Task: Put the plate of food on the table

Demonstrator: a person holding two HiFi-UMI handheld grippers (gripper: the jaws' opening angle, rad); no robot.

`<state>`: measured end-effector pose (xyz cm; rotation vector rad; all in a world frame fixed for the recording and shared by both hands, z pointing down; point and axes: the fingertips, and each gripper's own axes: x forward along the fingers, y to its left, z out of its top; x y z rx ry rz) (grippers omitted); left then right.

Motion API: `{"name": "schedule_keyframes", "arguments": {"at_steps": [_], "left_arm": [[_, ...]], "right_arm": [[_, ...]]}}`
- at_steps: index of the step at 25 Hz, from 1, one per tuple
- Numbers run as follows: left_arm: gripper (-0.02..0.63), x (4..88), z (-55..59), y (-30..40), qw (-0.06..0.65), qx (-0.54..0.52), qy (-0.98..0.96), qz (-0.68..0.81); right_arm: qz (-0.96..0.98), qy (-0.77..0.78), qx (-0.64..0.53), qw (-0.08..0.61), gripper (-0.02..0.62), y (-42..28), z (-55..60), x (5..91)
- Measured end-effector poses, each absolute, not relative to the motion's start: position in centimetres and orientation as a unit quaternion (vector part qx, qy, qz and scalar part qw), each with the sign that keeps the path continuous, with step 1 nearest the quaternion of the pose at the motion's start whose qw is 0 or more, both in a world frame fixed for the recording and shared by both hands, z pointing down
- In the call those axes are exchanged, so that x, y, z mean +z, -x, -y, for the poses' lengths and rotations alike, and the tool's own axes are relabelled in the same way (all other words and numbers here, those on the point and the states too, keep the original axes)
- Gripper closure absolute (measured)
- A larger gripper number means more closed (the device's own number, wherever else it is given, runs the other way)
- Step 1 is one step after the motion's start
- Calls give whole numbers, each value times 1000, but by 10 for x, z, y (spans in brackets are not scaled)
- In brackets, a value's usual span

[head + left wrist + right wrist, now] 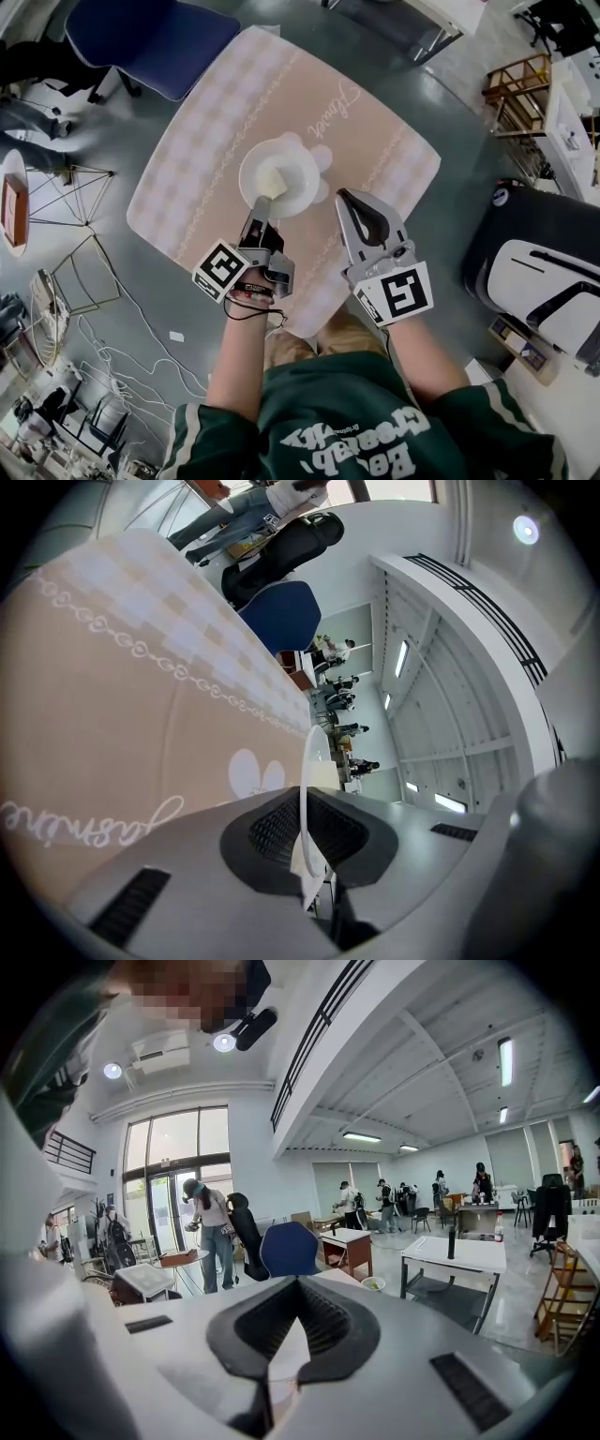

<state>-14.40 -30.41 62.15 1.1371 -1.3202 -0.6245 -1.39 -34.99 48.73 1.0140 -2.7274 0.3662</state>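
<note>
A white plate point(281, 178) with a pale heap of food point(270, 176) rests on the beige checked tablecloth point(375, 150) near the table's middle. My left gripper point(261, 202) is shut on the plate's near rim. In the left gripper view that rim point(306, 761) shows as a thin white edge pinched between the dark pads of the left gripper point(305, 827), over the cloth point(112, 696). To the right of the plate my right gripper point(349, 197) hovers shut with nothing in it. Its closed jaws fill the bottom of the right gripper view point(292, 1312).
A blue chair point(150, 37) stands at the table's far left corner. Wire-frame stands point(70, 187) and loose cables point(122, 347) lie on the floor at left. A black and white case point(544, 272) and a wooden rack point(516, 94) are at right. Several people point(211, 1232) stand farther off.
</note>
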Motion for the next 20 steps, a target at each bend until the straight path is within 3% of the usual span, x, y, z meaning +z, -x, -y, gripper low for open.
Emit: {"name": "schedule_keyframes", "arguments": {"at_steps": [20], "left_arm": [[580,699,313,141,644,-184,-443,596]], "right_arm": [[923,-334,147,126,581,26,355,525]]}}
